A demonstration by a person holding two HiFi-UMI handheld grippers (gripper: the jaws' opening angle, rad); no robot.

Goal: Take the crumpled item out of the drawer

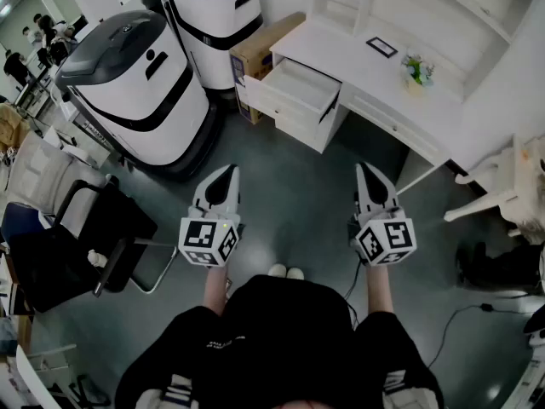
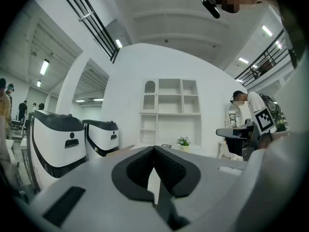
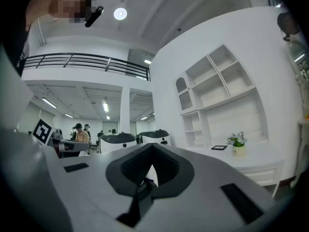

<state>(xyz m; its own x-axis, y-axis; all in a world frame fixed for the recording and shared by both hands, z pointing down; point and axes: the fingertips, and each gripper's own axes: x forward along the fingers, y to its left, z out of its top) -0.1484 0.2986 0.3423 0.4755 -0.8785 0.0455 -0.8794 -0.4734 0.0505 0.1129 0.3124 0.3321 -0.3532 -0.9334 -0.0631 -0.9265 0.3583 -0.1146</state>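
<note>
A white desk [image 1: 400, 100] stands ahead of me, and its top left drawer [image 1: 298, 88] is pulled open. Its inside looks pale, and I cannot make out a crumpled item in it from here. My left gripper [image 1: 226, 173] and right gripper [image 1: 368, 171] are held side by side over the grey floor, well short of the desk. Both point toward it. In the left gripper view the black pads [image 2: 166, 170] meet at the tip with nothing between them. The right gripper view shows its pads [image 3: 164, 166] closed and empty too.
Two large white-and-black machines [image 1: 136, 92] [image 1: 213, 20] stand at the left, with a cardboard box [image 1: 260, 49] beside the desk. A black chair [image 1: 77, 237] is at my left and a white chair [image 1: 502, 186] at the right. A small plant [image 1: 417, 68] sits on the desk.
</note>
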